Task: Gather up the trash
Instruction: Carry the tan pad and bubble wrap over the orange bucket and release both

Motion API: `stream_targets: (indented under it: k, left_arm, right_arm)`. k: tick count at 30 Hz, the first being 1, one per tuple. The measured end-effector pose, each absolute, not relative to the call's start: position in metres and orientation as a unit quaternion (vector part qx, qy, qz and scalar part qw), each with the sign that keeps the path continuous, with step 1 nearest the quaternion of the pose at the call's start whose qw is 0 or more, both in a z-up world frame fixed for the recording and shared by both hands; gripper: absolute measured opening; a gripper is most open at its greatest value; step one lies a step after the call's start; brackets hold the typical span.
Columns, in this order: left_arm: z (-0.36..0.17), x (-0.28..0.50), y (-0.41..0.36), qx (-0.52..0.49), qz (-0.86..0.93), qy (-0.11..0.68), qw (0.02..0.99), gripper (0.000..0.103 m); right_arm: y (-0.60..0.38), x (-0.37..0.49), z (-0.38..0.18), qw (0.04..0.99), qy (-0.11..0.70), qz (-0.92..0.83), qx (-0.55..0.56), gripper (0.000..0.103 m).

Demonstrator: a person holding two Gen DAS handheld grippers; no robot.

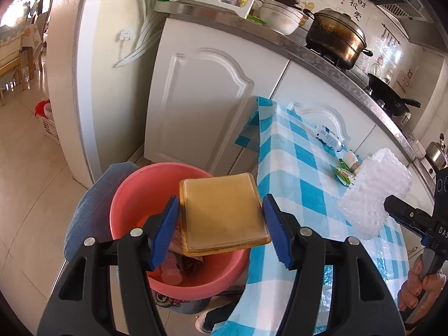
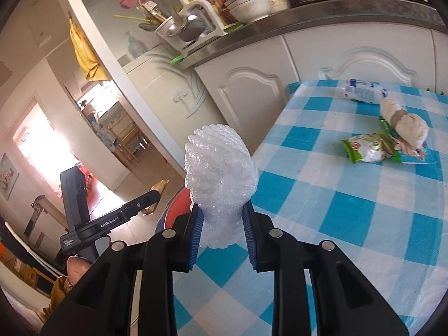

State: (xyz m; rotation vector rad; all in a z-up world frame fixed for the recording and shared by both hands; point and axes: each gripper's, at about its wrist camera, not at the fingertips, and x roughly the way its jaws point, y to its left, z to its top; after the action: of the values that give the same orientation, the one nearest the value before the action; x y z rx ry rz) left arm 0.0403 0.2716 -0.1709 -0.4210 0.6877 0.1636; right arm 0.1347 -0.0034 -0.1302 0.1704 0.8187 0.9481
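Observation:
My left gripper (image 1: 221, 204) is shut on a flat gold plastic tray (image 1: 224, 212), held tilted above a pink basin (image 1: 134, 190) that has some trash in it. In the right wrist view, this gripper (image 2: 145, 198) and the tray's gold edge (image 2: 159, 187) show at the left, beside the basin's rim (image 2: 176, 210). My right gripper (image 2: 222, 218) is shut on a roll of clear bubble wrap (image 2: 221, 168), over the left edge of the blue-checked table (image 2: 336, 224). The left wrist view shows this roll (image 1: 375, 193) at the right.
A white packet (image 2: 364, 92), a rolled cream cloth (image 2: 403, 123) and green snack wrappers (image 2: 366, 148) lie on the table. White cabinets (image 1: 201, 98) and a counter with pots and bowls stand behind. A jeans-clad leg (image 1: 92, 207) is beside the basin.

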Motion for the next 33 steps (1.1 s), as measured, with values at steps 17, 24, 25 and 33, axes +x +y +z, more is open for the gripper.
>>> stream_targets:
  k: [17, 24, 25, 33]
  left_arm:
    - [-0.208, 0.051, 0.319, -0.243, 0.111, 0.357, 0.895, 0.062]
    - [-0.231, 0.064, 0.326, -0.257, 0.133, 0.378, 0.879, 0.065]
    - [-0.236, 0.066, 0.327, -0.265, 0.137, 0.385, 0.873, 0.071]
    - [-0.246, 0.066, 0.327, -0.269, 0.145, 0.396, 0.866, 0.082]
  right_arm:
    - [0.119, 0.141, -0.154, 0.757, 0.426, 0.496, -0.018, 0.037]
    - [0.135, 0.142, -0.173, 0.764, 0.435, 0.474, -0.056, 0.065]
    - [0.135, 0.143, -0.175, 0.764, 0.436, 0.472, -0.055, 0.067]
    - [0.120, 0.152, -0.172, 0.764, 0.436, 0.476, -0.009, 0.080]
